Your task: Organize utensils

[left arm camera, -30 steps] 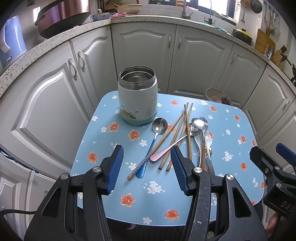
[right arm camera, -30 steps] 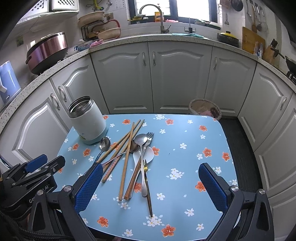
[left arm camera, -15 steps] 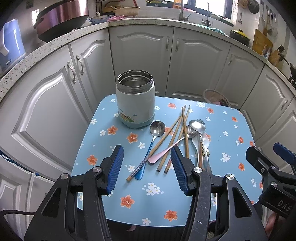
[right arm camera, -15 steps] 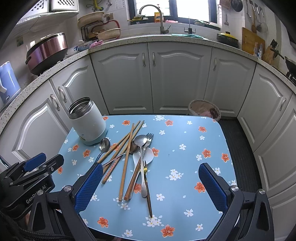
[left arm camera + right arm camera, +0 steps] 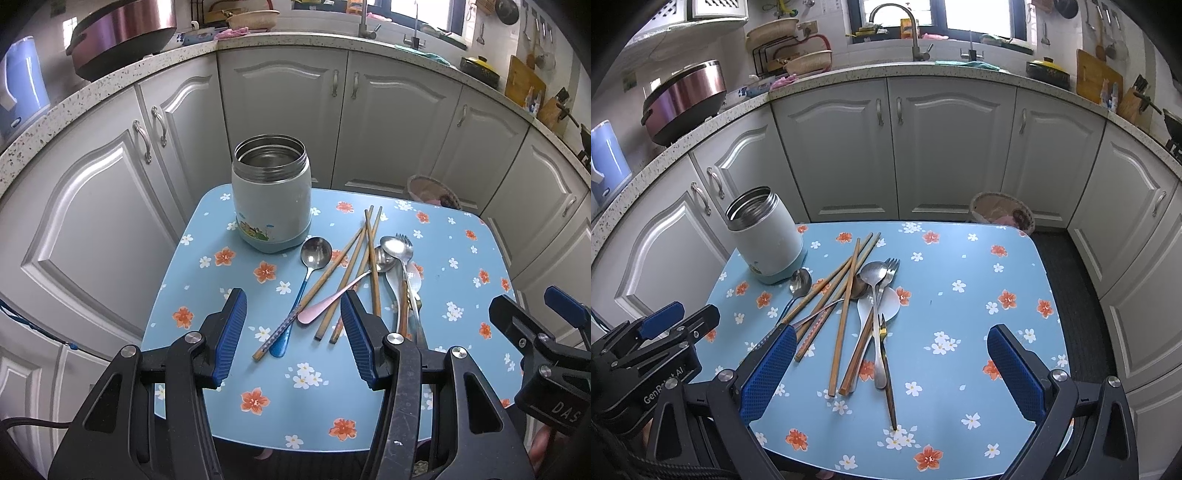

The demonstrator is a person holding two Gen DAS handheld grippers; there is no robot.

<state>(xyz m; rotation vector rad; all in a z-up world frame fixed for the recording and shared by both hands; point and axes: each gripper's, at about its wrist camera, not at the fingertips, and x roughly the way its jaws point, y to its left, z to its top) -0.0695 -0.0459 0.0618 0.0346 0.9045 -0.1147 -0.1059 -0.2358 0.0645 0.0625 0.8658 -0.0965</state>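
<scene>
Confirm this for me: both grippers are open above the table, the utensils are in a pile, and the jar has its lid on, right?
Not quite. The jar has no lid: the left wrist view looks straight into its bare steel mouth. The rest stands: the left gripper and right gripper are open above the table, and the utensils lie in a pile.
</scene>
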